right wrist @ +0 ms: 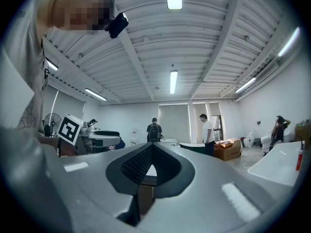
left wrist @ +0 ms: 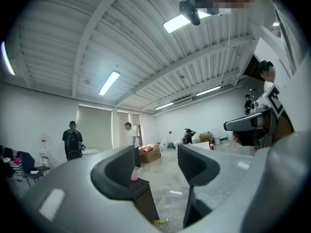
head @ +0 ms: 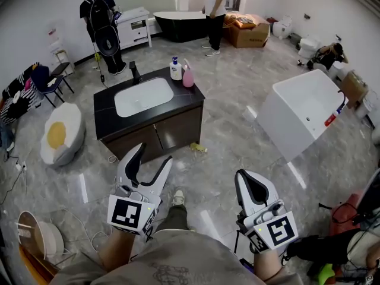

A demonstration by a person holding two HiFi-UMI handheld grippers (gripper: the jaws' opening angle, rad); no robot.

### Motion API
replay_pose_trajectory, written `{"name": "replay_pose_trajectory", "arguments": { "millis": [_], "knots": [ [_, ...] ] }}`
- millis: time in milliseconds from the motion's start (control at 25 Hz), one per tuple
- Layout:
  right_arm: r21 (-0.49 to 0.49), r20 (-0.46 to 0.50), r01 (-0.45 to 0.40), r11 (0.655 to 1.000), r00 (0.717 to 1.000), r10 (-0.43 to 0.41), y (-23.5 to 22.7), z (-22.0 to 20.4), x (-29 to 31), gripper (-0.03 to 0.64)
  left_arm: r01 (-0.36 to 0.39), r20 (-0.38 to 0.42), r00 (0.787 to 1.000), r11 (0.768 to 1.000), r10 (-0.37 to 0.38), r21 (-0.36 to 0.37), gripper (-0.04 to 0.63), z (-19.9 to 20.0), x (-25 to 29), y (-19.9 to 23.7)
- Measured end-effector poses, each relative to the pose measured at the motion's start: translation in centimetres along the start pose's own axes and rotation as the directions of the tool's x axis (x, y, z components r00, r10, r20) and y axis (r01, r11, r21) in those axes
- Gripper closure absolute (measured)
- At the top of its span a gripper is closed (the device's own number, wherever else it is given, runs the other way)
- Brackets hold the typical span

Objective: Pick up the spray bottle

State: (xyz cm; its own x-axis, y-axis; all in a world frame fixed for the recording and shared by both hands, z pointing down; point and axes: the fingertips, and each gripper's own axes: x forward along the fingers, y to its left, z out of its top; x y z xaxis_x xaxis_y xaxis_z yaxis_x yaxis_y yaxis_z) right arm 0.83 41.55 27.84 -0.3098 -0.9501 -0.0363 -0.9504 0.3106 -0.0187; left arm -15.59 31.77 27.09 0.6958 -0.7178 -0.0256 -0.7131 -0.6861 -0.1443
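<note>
Showroom vanity tabletop [head: 107, 114] carries the pink spray bottle [head: 188, 77]: likely light, rigid; grip its neck. Left tool [head: 154, 153] spread; right tool [head: 240, 177] pressed together, empty.

Left tool [head: 153, 157]: low in the head view, left of centre, pointing forward and slightly inward. You hold its jaws spread wide with nothing between them.

Right tool [head: 246, 181]: about level with it on your right side, jaws pressed together and gripping nothing.

A marker cube [head: 129, 214] rides at the back of each tool, just ahead of your wrist. Your left forearm [head: 116, 251] and right forearm [head: 267, 267] rise bare from the bottom edge, close to your torso. The tools are well apart.
</note>
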Motion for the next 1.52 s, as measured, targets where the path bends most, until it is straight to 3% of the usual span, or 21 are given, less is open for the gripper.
{"name": "replay_pose_trajectory", "arguments": {
  "millis": [400, 1160, 1520],
  "knots": [
    [0.003, -0.044, 0.014, 1.0, 0.999, -0.014, -3.4, -1.8, 5.8, 0.588, 0.033, -0.046, 0.998, 0.999, -0.034, -0.032, 0.33, -2.8, 6.2, 3.0],
    [0.012, -0.096, 0.044, 0.999, 0.994, -0.043, -11.8, -2.5, 29.0, 0.588, 0.125, -0.092, 0.987, 0.989, -0.132, -0.074, 0.33, -7.6, 25.3, 17.5],
    [0.0, -0.12, 0.047, 0.999, 0.992, -0.046, -13.4, -3.2, 34.8, 0.588, 0.142, -0.081, 0.986, 0.987, -0.148, -0.078, 0.33, -8.1, 29.8, 21.6]
  ]
}}
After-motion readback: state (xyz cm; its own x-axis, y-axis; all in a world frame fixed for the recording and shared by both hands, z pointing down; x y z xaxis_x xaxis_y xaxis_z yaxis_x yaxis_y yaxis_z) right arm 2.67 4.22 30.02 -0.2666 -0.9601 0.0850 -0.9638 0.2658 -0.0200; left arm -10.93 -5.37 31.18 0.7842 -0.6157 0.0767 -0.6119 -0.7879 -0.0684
